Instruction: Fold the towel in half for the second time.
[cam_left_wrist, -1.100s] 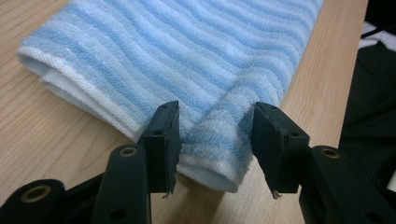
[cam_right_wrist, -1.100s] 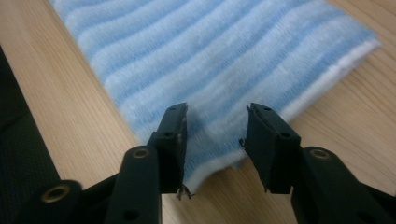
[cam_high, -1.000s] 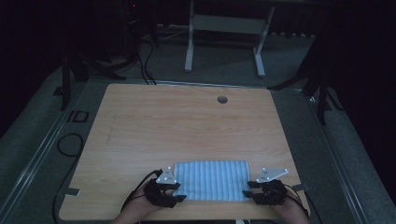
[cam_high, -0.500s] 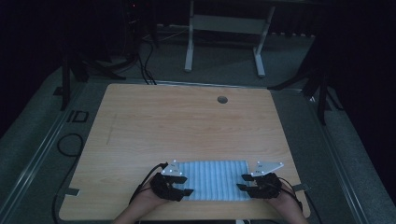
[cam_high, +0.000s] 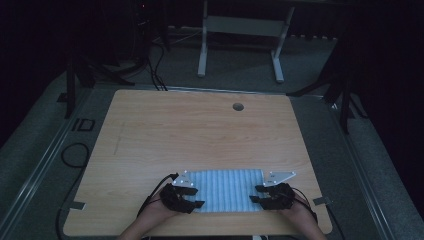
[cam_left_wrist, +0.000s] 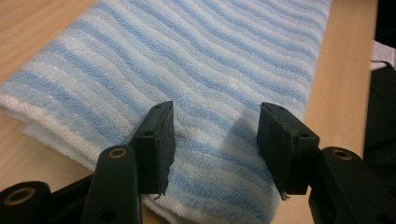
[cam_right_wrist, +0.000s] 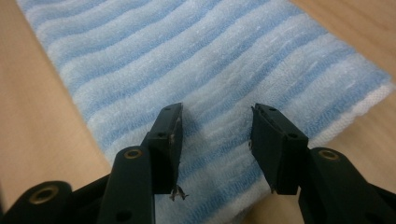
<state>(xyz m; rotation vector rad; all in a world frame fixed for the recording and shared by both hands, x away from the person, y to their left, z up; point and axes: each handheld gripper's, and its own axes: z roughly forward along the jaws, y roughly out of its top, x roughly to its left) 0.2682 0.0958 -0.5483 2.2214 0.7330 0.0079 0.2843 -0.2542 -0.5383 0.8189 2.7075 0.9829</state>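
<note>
High view: a light wooden table (cam_high: 200, 135) with rounded corners sits in a dim room, and near its front edge lies a folded rectangular towel of ribbed cloth with pale blue and white stripes (cam_high: 227, 190). The towel lies flat, its long axis running left to right along the table's near edge, one short end toward each hand; its stripes look to run across it, from the near edge toward the far one. The person's forearms enter from the bottom. The left gripper (cam_high: 196, 201), black with a grey three-cornered plate on top, sits at the towel's left end, and the right gripper (cam_high: 255, 194), of the same make, sits at its right end, both pointing inward toward each other over the cloth. A small round hole (cam_high: 238, 106) marks the table's far side. In the left gripper view, the left gripper (cam_left_wrist: 215, 135) hovers over the towel (cam_left_wrist: 187, 60) at its folded corner, jaws apart with striped cloth showing in the gap and the pads not pressing on it. In the right gripper view, the right gripper (cam_right_wrist: 215, 135) likewise stands with jaws apart above the towel (cam_right_wrist: 196, 60) near its end, nothing clamped between the pads.
</note>
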